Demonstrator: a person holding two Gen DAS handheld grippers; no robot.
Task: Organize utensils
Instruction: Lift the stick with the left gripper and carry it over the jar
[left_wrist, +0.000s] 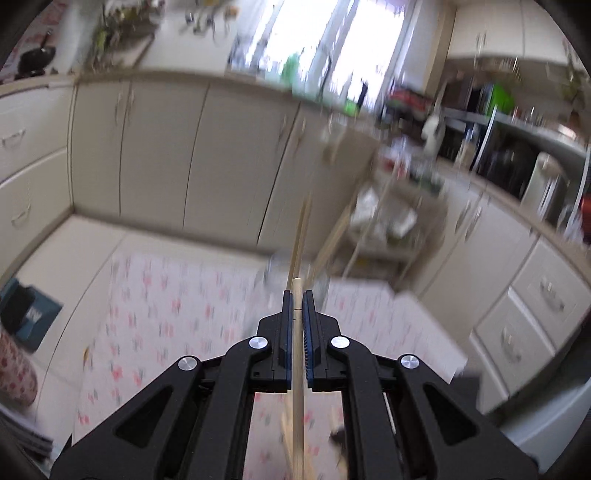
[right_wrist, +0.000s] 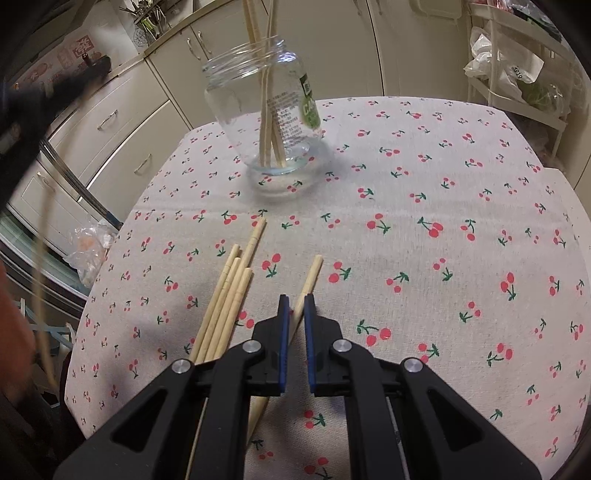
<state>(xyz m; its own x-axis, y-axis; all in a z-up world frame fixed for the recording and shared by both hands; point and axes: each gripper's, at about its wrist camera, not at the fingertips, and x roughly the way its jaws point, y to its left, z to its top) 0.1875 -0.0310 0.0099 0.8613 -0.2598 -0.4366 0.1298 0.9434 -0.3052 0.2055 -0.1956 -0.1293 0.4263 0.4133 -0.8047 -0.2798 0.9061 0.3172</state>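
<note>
A glass jar (right_wrist: 264, 122) stands on my cherry-print tablecloth (right_wrist: 424, 258) with a few chopsticks (right_wrist: 266, 110) upright inside. A loose bundle (right_wrist: 229, 299) of chopsticks lies flat on the cloth nearer me, just left of my right claw (right_wrist: 294, 301). Cream kitchen cabinets (right_wrist: 122, 122) ring the table. My right claw's narrowly parted, straddling a single chopstick (right_wrist: 309, 280) on the cloth. My left claw (left_wrist: 296, 299) is pinching one chopstick (left_wrist: 297, 354), lifted over the table; that view's blurry.
</note>
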